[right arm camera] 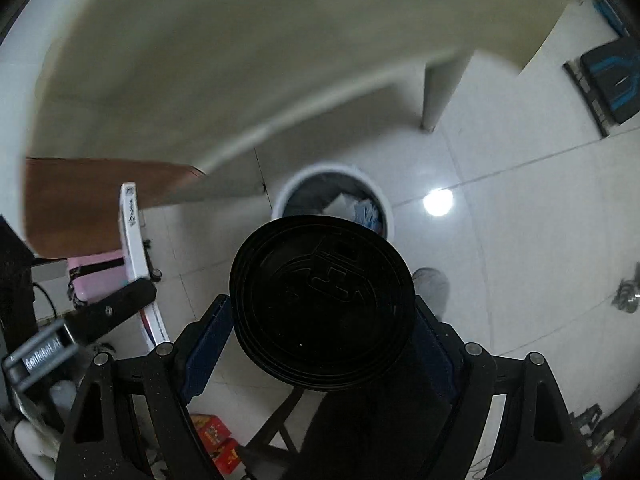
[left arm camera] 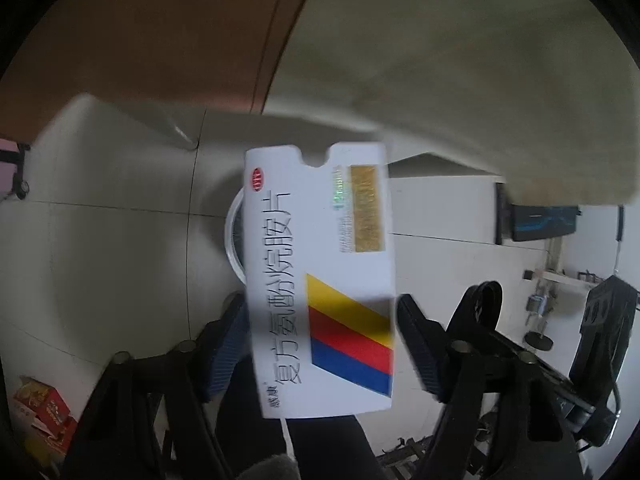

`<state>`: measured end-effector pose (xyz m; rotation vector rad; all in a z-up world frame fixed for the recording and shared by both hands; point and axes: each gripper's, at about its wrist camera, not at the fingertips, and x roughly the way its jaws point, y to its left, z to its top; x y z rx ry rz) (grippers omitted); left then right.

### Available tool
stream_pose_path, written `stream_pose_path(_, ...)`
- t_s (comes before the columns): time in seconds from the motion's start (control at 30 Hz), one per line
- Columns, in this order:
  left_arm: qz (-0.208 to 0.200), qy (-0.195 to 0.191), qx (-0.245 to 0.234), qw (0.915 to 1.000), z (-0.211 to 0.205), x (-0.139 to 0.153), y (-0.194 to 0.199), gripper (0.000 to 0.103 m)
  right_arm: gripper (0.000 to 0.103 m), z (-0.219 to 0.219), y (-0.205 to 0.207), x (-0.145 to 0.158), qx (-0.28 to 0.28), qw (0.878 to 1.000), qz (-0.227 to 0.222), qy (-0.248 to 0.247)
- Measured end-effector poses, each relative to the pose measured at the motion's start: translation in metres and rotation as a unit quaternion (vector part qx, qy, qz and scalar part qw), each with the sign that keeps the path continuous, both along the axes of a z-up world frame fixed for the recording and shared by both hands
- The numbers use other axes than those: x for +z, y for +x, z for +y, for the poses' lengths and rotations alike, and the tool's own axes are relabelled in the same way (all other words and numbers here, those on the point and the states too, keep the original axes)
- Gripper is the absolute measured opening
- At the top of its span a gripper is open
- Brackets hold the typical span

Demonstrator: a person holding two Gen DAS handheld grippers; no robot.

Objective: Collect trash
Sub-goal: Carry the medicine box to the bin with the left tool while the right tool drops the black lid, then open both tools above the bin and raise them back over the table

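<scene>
In the left wrist view my left gripper (left arm camera: 320, 344) is shut on a flat white medicine box (left arm camera: 320, 280) with yellow, red and blue stripes, held in the air over the rim of a white trash bin (left arm camera: 234, 236) on the floor. In the right wrist view my right gripper (right arm camera: 322, 332) is shut on a black round cup lid (right arm camera: 322, 300), held above the trash bin (right arm camera: 332, 196), which holds papers. The same medicine box (right arm camera: 134, 240) shows edge-on at the left, in the left gripper's finger (right arm camera: 120, 308).
A cream table top (right arm camera: 240, 60) with a leg (right arm camera: 440, 92) overhangs the bin. A brown board (right arm camera: 88, 196), a pink case (right arm camera: 96, 276) and red boxes (right arm camera: 218, 444) are at the left and below. The floor is white tile; gear stands at the right (left arm camera: 544, 300).
</scene>
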<state>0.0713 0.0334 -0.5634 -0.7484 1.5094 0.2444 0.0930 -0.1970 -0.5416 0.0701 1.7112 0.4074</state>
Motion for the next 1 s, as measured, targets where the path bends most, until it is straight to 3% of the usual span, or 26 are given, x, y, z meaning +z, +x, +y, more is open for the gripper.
stream_pose_path(0.03,0.003,-0.005,0.003,1.0000,0.003,-0.025,0.002,0.103,0.090,0.001,0.000,-0.026,0.003,1.000,0.008,0.007)
stream_pose_path(0.17,0.015,0.014,0.009,0.9997,0.011,-0.081,0.003,0.103,0.095,0.009,0.003,-0.111,0.012,0.999,0.031,0.025)
stream_pose_path(0.27,0.024,0.058,0.014,0.9979,0.016,-0.109,-0.002,0.103,0.103,0.011,0.006,-0.155,0.015,0.999,0.037,0.017)
stream_pose_path(0.37,0.046,0.116,0.001,0.9922,0.010,-0.125,-0.004,0.103,0.103,0.014,0.005,-0.183,0.027,0.999,0.032,-0.017)
stream_pose_path(0.67,0.089,0.145,-0.022,0.9852,-0.003,-0.106,-0.014,0.103,0.103,0.011,0.001,-0.170,0.073,0.990,-0.018,-0.117)
stream_pose_path(1.0,0.081,0.145,-0.036,0.9854,-0.016,-0.068,-0.030,0.103,0.103,0.018,-0.006,-0.108,0.097,0.982,-0.056,-0.153)
